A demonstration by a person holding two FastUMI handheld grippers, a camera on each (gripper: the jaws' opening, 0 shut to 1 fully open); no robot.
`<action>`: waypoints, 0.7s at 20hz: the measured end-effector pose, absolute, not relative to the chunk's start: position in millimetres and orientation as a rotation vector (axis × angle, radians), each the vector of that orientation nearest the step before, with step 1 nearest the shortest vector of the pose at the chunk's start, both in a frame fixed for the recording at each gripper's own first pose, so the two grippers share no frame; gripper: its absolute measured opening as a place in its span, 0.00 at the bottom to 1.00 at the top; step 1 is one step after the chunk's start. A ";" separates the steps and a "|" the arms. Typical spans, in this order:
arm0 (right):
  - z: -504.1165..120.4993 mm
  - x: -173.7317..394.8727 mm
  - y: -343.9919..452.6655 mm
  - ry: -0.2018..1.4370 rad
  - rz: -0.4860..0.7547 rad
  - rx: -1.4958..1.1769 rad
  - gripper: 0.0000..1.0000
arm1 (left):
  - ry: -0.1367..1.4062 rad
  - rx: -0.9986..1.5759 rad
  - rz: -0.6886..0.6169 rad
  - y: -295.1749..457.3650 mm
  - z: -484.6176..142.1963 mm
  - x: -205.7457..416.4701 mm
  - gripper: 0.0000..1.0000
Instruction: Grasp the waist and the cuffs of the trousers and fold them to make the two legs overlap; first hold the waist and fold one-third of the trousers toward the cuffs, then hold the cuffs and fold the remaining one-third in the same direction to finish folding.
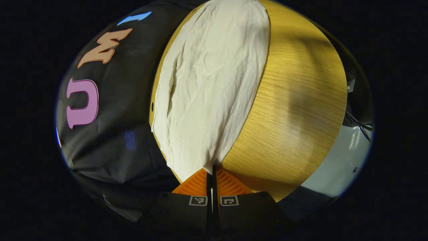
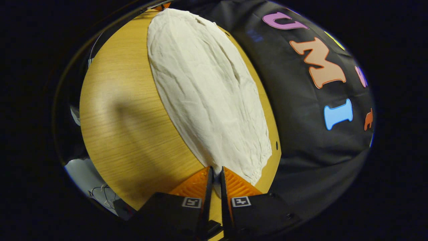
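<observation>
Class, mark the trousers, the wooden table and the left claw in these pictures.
trousers (image 1: 214,83): left gripper view, middle of the pale cloth.
wooden table (image 1: 301,110): left gripper view, bare top beside the cloth.
left claw (image 1: 213,172): left gripper view, between its fingertips, at the cloth's near corner.

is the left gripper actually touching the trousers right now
Touching. In the left gripper view, the left gripper has its fingers closed together on the near corner of the white trousers, with the cloth running straight into the pinch above the wooden table.

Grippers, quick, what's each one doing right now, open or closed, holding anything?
Left gripper: closed, pinching an edge of the trousers.
Right gripper: closed on the trousers' edge at its own end.
</observation>
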State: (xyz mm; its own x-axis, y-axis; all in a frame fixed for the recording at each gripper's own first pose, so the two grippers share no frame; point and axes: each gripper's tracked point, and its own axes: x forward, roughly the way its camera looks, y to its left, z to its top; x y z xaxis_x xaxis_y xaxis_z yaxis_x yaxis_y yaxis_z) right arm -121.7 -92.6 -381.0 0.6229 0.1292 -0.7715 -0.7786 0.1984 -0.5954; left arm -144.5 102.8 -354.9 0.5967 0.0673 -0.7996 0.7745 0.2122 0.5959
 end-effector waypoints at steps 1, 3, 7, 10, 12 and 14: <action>-373.5 -122.3 -88.2 0.640 0.699 -1.227 0.15 | 0.831 1.277 -0.574 102.4 -355.1 -144.5 0.00; -377.6 -122.6 -92.4 0.672 0.687 -1.173 0.10 | 0.854 1.247 -0.565 102.6 -355.4 -143.0 0.00; -357.4 -115.8 -93.6 0.670 0.674 -1.108 0.10 | 0.854 1.188 -0.475 100.3 -336.6 -126.4 0.00; -336.7 -101.6 -95.5 0.630 0.654 -1.093 0.10 | 0.824 1.163 -0.394 98.0 -317.1 -100.3 0.00; -321.5 -88.5 -95.5 0.592 0.620 -1.063 0.10 | 0.803 1.158 -0.335 98.0 -298.7 -84.0 0.00; -309.7 -76.2 -94.4 0.561 0.594 -1.025 0.10 | 0.793 1.142 -0.275 98.1 -285.2 -68.2 0.00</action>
